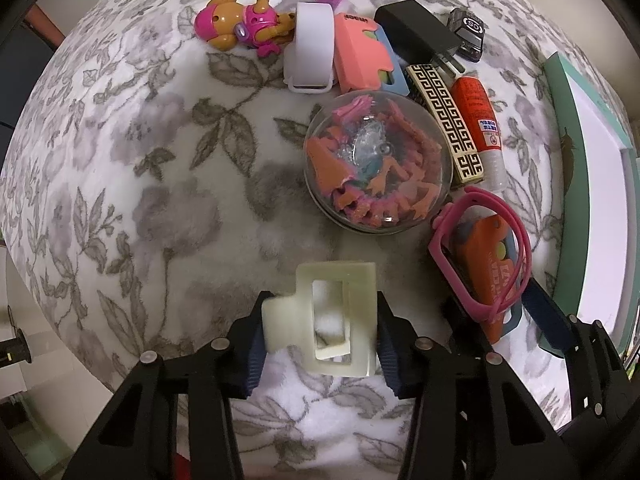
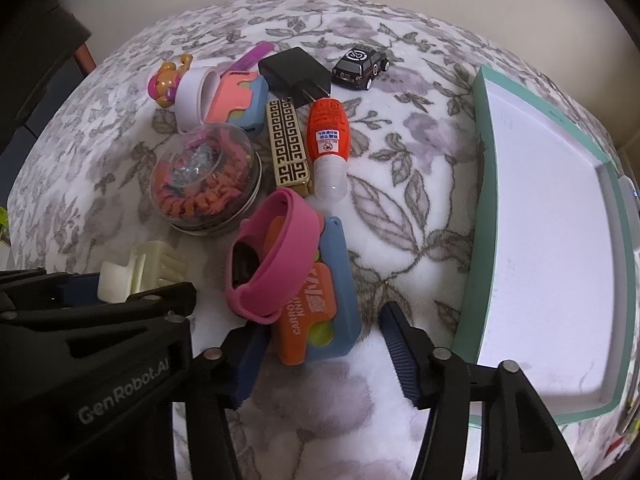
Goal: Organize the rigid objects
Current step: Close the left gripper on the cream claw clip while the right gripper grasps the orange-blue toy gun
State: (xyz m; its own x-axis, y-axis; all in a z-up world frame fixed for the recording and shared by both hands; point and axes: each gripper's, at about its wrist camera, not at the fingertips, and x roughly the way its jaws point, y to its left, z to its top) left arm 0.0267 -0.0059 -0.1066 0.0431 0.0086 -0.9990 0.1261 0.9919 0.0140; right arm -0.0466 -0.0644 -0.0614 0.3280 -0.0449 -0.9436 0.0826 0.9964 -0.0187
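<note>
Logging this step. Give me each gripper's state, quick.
Left gripper: shut on the cream hair clip.
Right gripper: open, its fingers either side of the orange and blue toy, not clamped.

Pink band (image 2: 276,256) covers upper part of orange-blue knife toy (image 2: 320,312); tray (image 2: 472,240) cut by right edge.

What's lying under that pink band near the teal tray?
The pink band lies on an orange-and-blue toy knife, printed "CARROT KNIFE". A dark shape shows through the band's loop, too dim to identify. The knife's upper part is covered by the band.
</note>
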